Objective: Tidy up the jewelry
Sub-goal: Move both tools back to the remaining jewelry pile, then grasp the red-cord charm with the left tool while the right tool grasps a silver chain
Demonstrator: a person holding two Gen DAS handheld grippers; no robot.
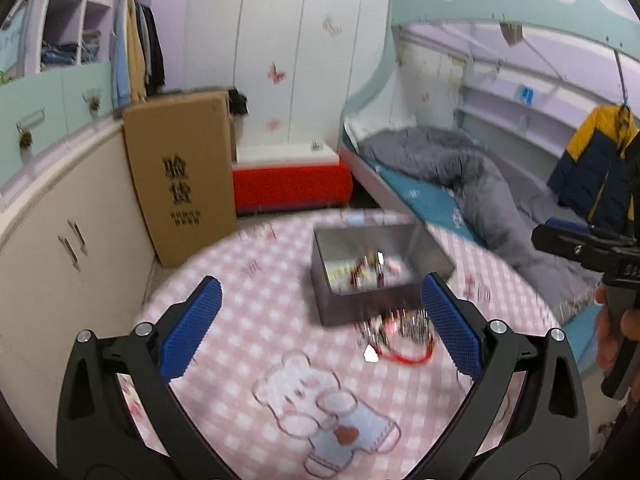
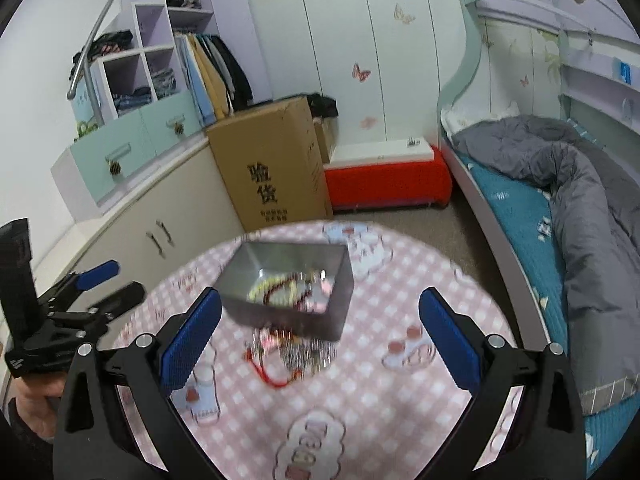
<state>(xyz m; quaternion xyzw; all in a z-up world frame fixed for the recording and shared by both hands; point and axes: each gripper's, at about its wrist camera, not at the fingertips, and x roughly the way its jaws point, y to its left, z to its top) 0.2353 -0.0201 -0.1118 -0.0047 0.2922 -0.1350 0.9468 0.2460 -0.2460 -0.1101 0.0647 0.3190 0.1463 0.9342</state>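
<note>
Each hand-held gripper is a black plastic frame of two angled arms with triangular cut-outs, joined by round silver screws. The left hand-held gripper (image 1: 320, 320) and right hand-held gripper (image 2: 320, 328) both carry flat blue fingers (image 1: 192, 332) with a fine diamond-grid texture. Seen from the other side, each has a blocky black body and handle.

**Two wrist cameras above one round table**

Both cameras look forward and down from close above the pink checked table (image 1: 248, 320). The left view sits further left; the right further right. Both share the metal box (image 2: 296, 280), cardboard carton (image 1: 180, 172) and bed (image 2: 520, 208).
</note>
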